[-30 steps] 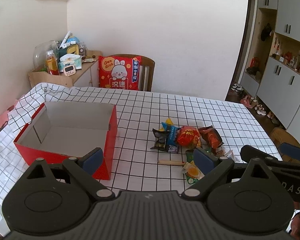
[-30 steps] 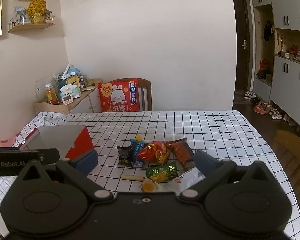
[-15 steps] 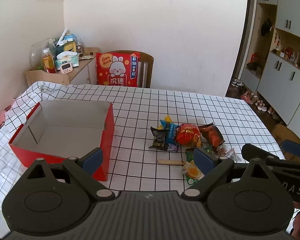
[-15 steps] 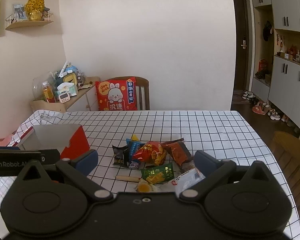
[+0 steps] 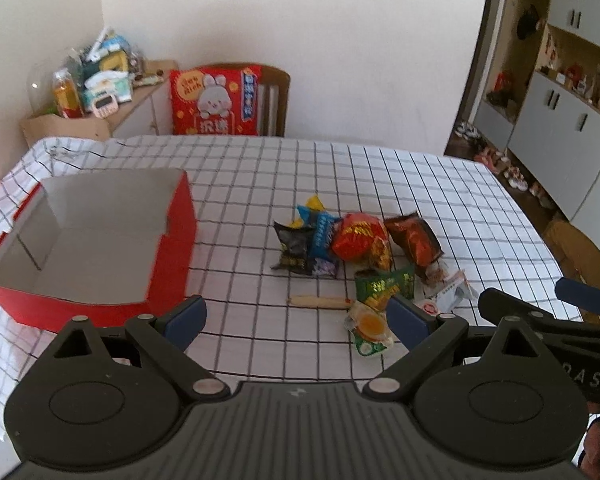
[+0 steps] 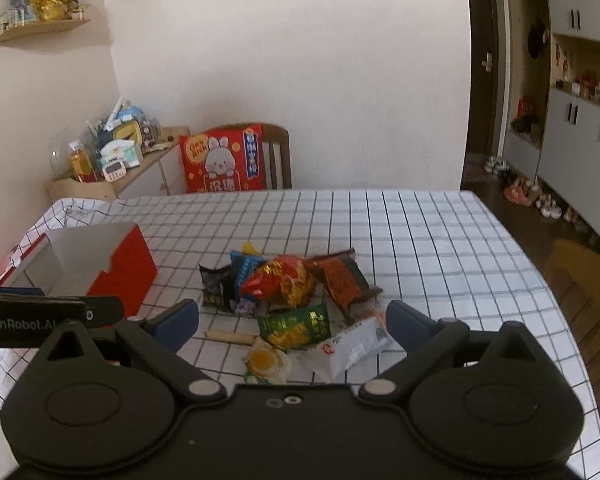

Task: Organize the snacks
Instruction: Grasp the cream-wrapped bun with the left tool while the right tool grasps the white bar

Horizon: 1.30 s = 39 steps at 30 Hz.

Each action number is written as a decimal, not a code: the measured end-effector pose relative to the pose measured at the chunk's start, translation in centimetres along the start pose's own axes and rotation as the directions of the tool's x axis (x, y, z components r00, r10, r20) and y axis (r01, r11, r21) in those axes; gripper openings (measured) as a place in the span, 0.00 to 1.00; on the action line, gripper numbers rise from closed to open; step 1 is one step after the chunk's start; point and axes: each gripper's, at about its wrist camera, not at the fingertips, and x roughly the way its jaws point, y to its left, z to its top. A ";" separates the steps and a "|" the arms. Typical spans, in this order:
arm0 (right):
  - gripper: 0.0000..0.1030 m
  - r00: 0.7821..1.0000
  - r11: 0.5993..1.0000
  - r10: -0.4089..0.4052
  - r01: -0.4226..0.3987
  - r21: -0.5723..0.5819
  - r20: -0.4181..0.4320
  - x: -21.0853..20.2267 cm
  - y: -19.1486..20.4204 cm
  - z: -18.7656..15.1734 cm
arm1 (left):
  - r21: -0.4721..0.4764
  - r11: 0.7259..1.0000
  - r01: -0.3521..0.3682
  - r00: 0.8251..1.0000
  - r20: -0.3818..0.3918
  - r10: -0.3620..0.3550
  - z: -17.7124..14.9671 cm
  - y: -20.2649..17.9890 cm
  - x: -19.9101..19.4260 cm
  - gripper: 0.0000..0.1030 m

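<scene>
A heap of snack packets lies mid-table: a red bag, a black packet, a blue one, a brown one, a green one, an egg pack, a white packet and a thin stick. The empty red box stands at the left. My left gripper hovers open in front of the heap. My right gripper is open too, over the near packets.
The table wears a black-grid white cloth. A chair with a red rabbit cushion stands at the far side, a cluttered side cabinet at back left. Another wooden chair is at the right edge.
Both grippers have moved slightly forward and lower toward the snack heap; the box and snacks lie where they were. Both stay open.
</scene>
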 end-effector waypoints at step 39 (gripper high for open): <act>0.48 0.910 0.926 0.036 0.125 0.357 -0.413 17.4 -8.5 -0.4 | -0.224 0.973 -0.050 0.910 -0.412 -0.048 -1.0 -6.0 19.2 0.63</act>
